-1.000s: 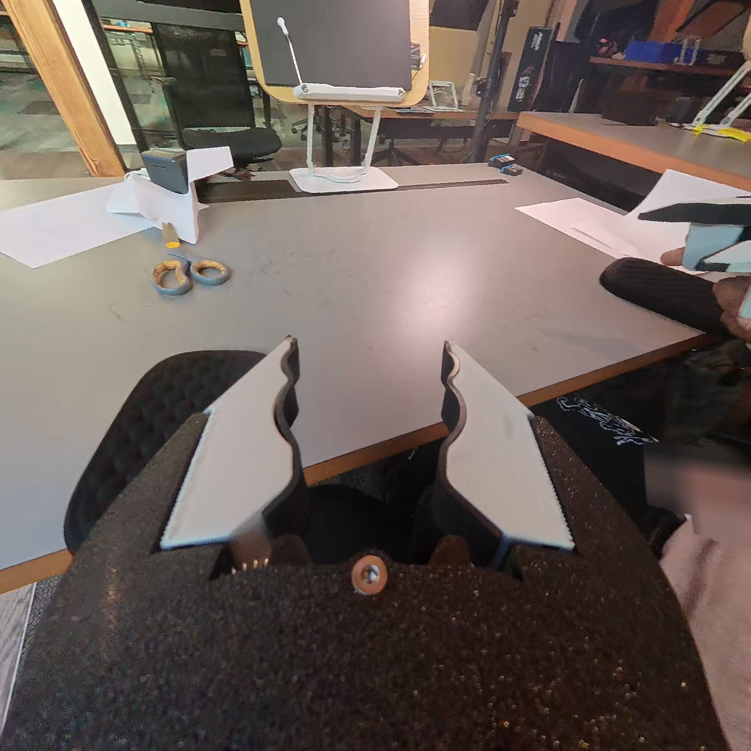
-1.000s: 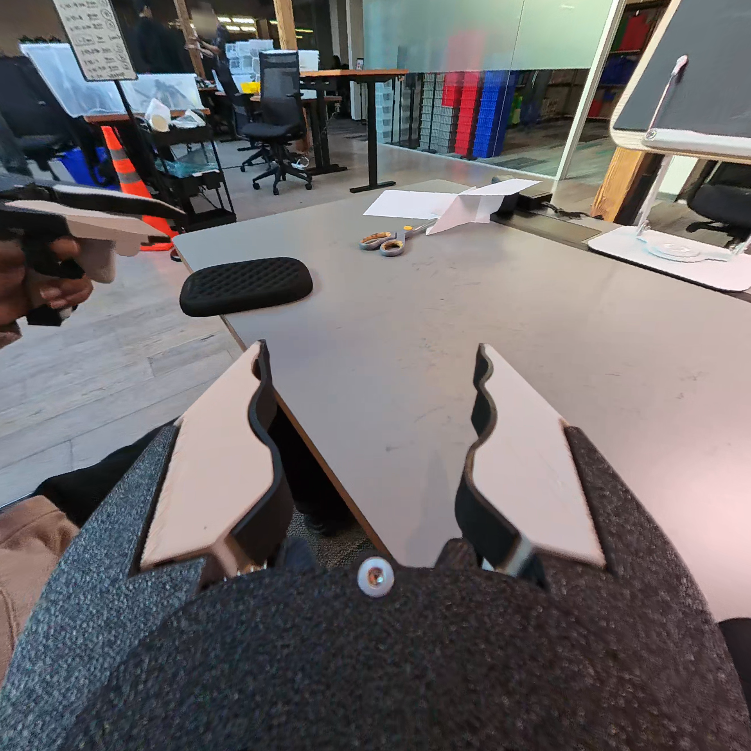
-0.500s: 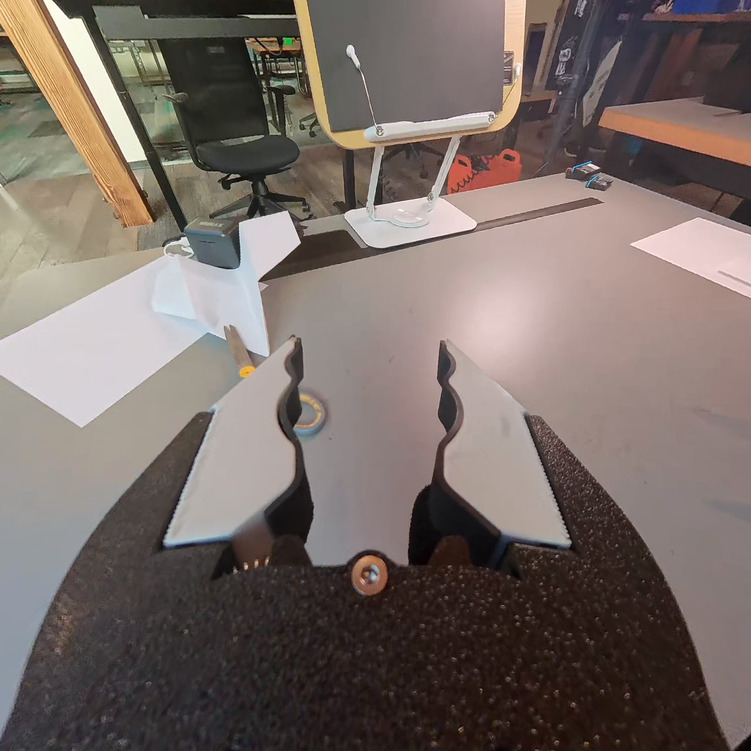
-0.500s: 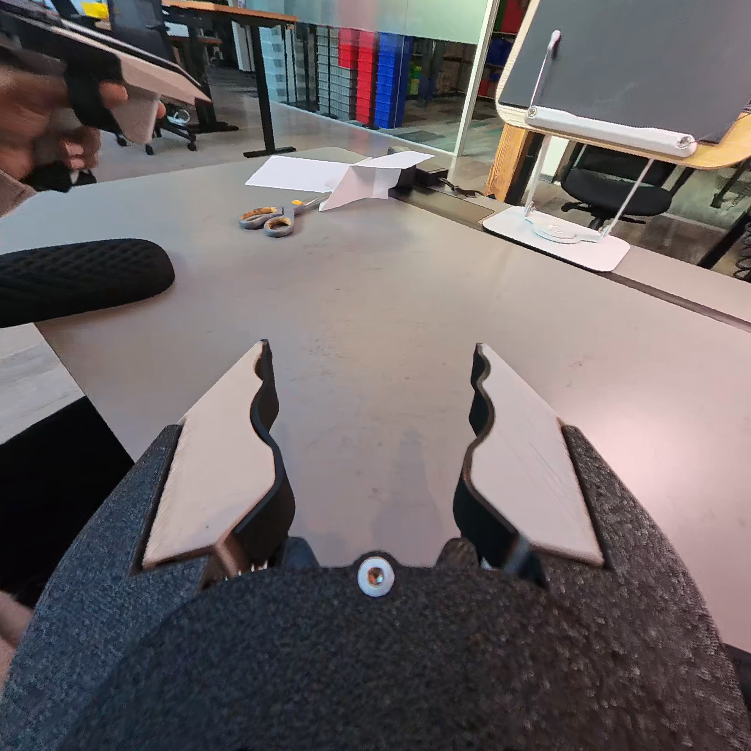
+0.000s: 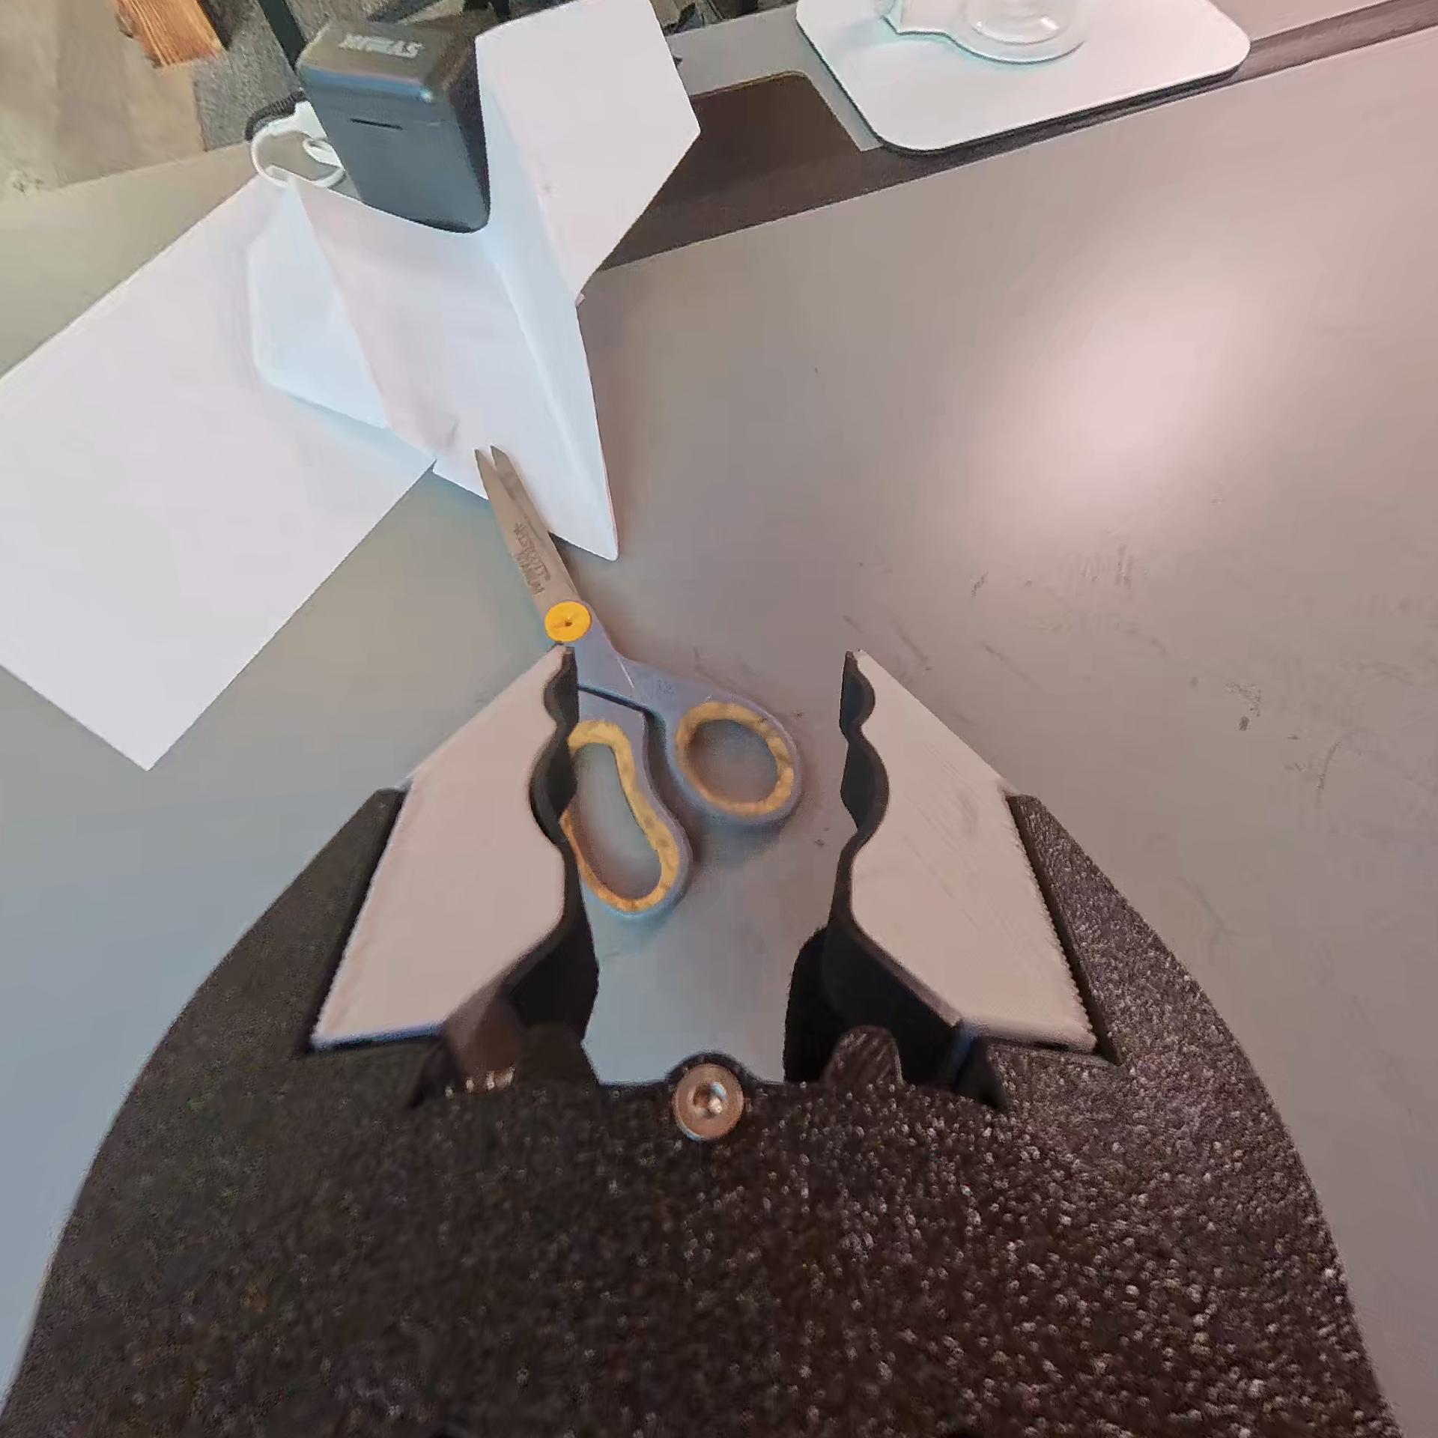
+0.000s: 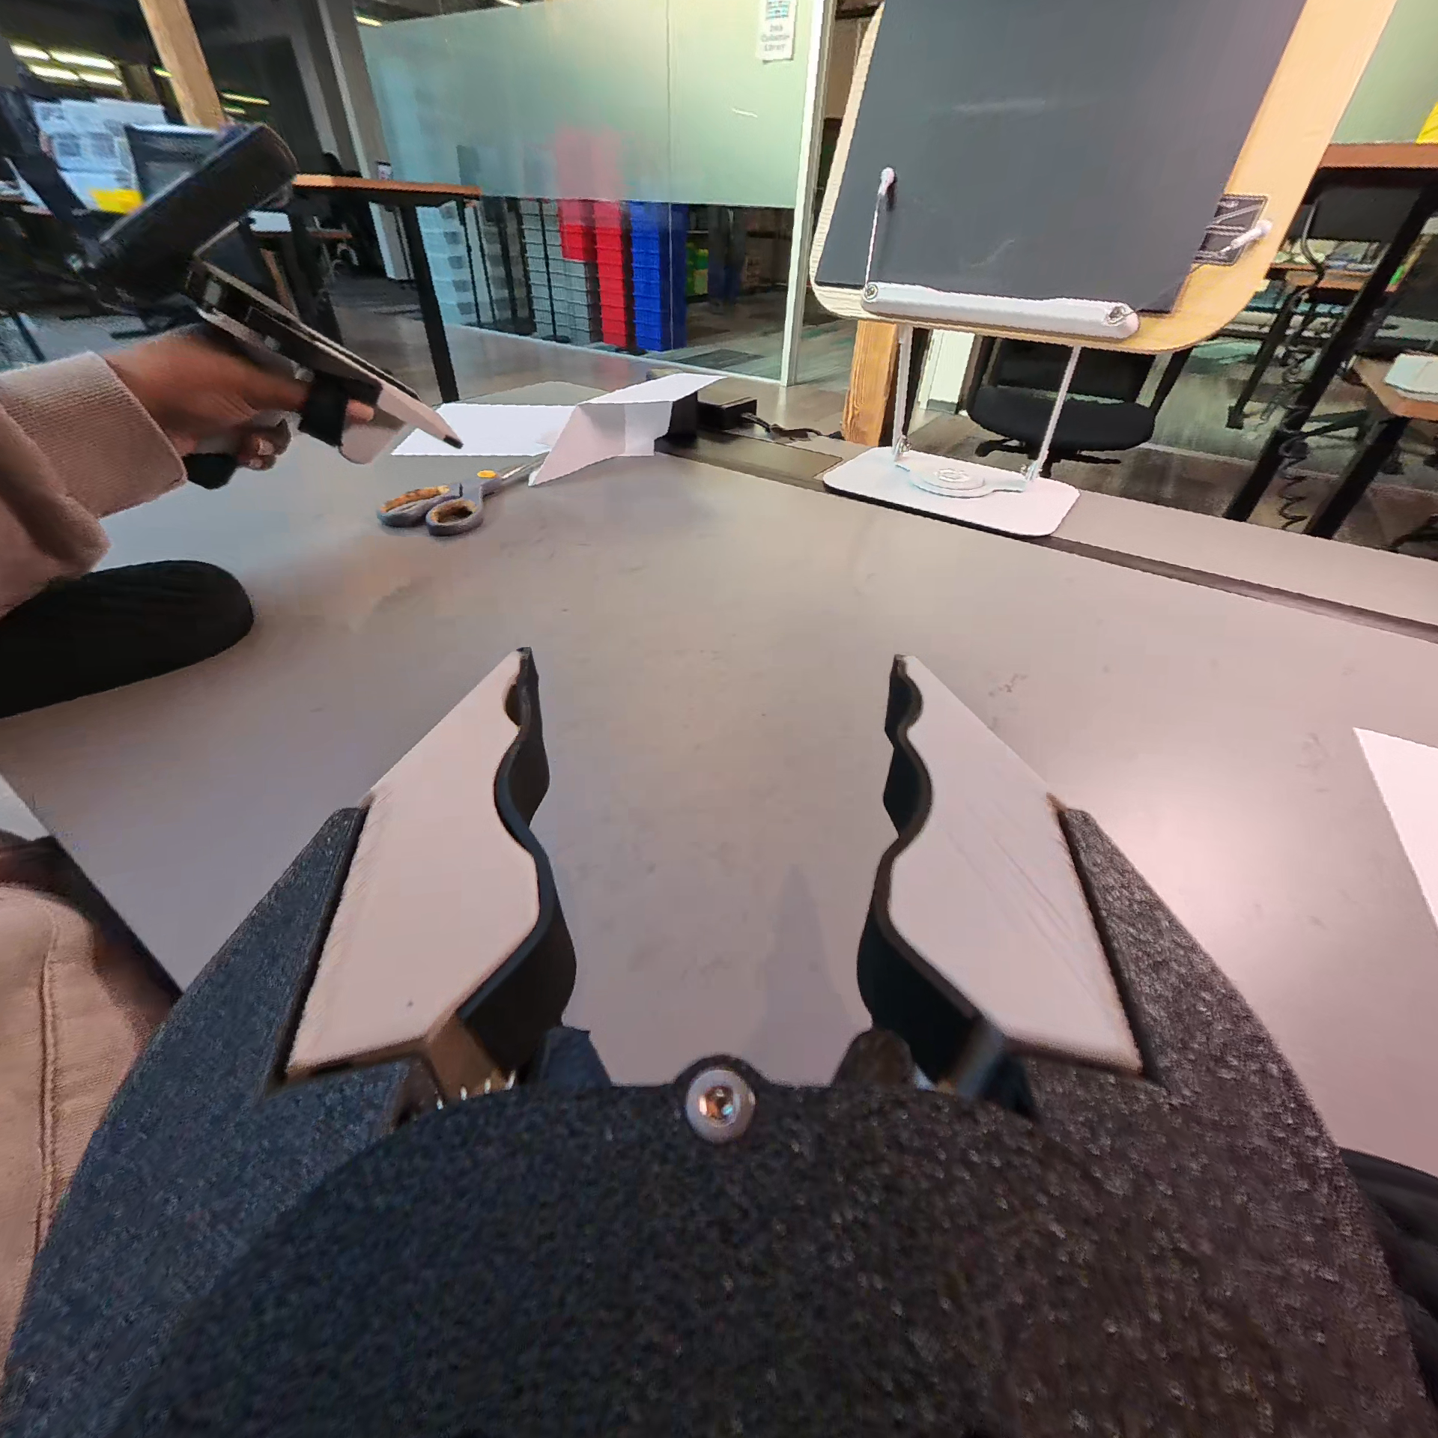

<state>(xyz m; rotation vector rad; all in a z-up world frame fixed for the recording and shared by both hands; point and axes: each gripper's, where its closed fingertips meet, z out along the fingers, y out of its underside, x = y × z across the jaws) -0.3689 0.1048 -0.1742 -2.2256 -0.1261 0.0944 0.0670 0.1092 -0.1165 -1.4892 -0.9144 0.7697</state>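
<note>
Between the spread fingers of the left gripper [image 5: 704, 661] lie the handle loops of a pair of scissors [image 5: 646, 766], grey with orange-tan lining and an orange pivot. Jaws are wide, holding nothing; the left finger [image 5: 459, 864] overlaps the larger loop in view, contact cannot be told. The scissors lie flat on the grey tabletop [image 5: 1089, 506], blades closed and pointing away toward the far left corner, tips just at the edge of a folded white paper [image 5: 498, 327]. That folded paper leans on a dark grey box-shaped device [image 5: 397, 132] near the far edge. A flat white sheet [image 5: 156, 498] lies to the left of the scissors, running under the folded paper. A white stand base [image 5: 1019, 70] sits at the far edge, right of the device.

The right gripper [image 6: 712, 661] hangs over bare tabletop near the near edge, jaws wide, holding nothing, well apart from the scissors. Its view shows the left gripper far left, held in a hand [image 6: 210, 397] with a pinkish sleeve [image 6: 70, 459], tips above the scissors. Another white sheet [image 6: 1404, 809] lies at the right edge. The stand carries a dark board [image 6: 1074, 148] with a wooden border.
</note>
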